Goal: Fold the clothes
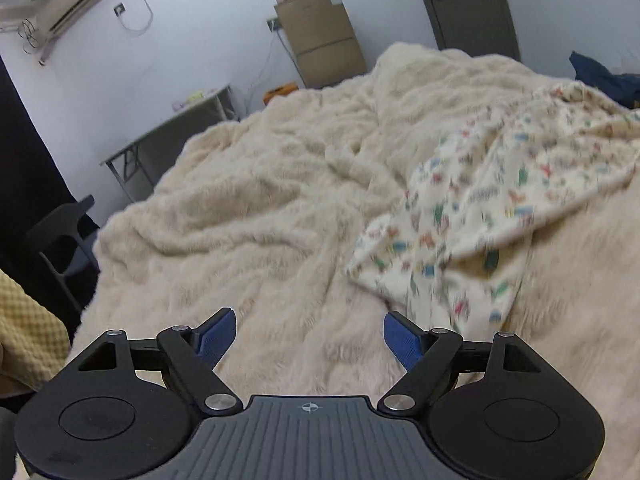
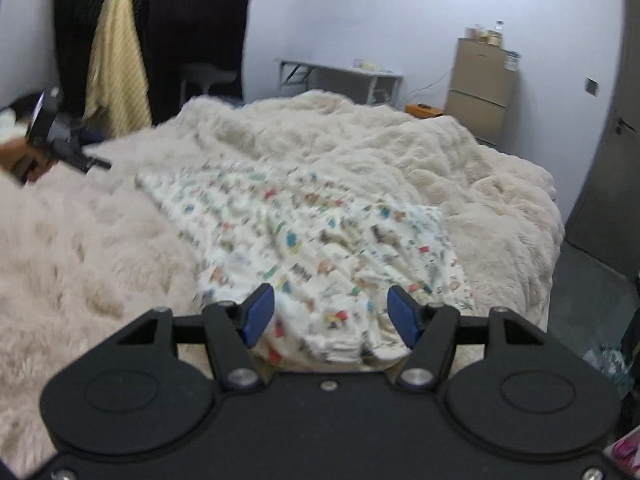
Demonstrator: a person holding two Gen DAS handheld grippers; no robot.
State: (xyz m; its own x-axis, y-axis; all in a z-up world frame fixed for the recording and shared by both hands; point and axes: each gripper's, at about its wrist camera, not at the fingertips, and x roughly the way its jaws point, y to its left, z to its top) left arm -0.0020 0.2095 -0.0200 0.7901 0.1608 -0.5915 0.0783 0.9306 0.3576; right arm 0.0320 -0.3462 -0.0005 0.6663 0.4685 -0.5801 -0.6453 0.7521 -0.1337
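Printed garment [image 2: 316, 240] is laid on the cream fleece blanket [image 2: 100, 260] covering the bed. Its near bunched edge sits between the blue pads [image 2: 258, 314] of the right claw [image 2: 331, 312], which is spread, nothing pinched. Long axis runs from the right claw toward far left. Left claw [image 1: 308, 338] is spread, held over bare blanket; garment [image 1: 480, 216] lies ahead to its right.

Fluffy cream blanket [image 1: 248, 216], folding table [image 1: 176, 132], brown cabinet [image 1: 324, 40], door [image 1: 468, 4].
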